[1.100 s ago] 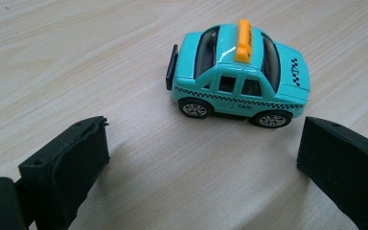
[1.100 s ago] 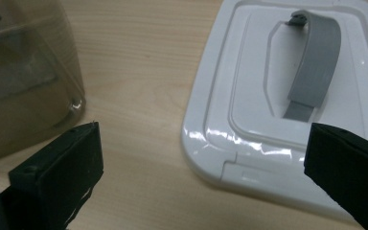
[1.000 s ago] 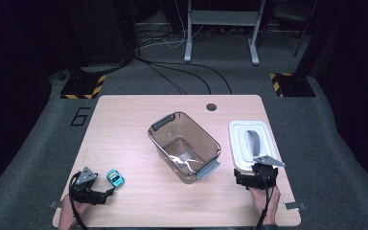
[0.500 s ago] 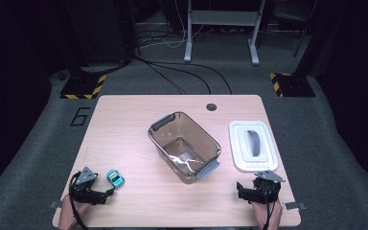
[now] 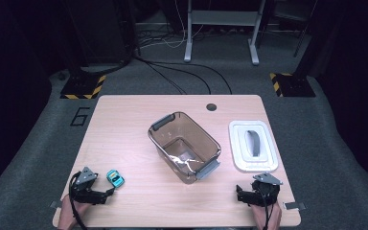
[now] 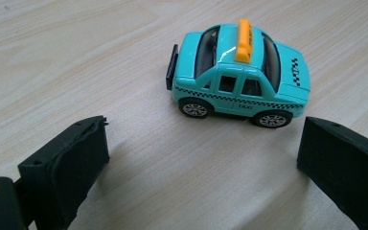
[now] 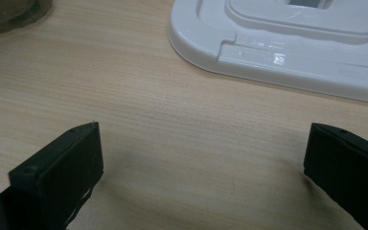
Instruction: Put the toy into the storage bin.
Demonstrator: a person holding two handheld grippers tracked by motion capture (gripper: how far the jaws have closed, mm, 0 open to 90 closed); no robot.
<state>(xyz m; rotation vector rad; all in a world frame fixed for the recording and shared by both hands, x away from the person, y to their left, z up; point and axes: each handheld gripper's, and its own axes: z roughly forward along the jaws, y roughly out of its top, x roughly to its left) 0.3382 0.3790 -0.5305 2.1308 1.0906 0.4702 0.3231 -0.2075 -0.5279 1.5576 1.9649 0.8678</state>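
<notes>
The table (image 5: 124,124) carries a clear tub (image 5: 184,146) in the middle, lid off; its white lid (image 5: 253,146) lies flat to the right. My right gripper (image 5: 239,195) rests at the near right corner, jaws spread wide, nothing between them. My left gripper (image 5: 109,193) sits at the near left, jaws released too, and the toy taxi (image 6: 239,76) stands on its wheels just beyond them, untouched. I judge this the reach for the taxi: next I push forward and close across its sides.
</notes>
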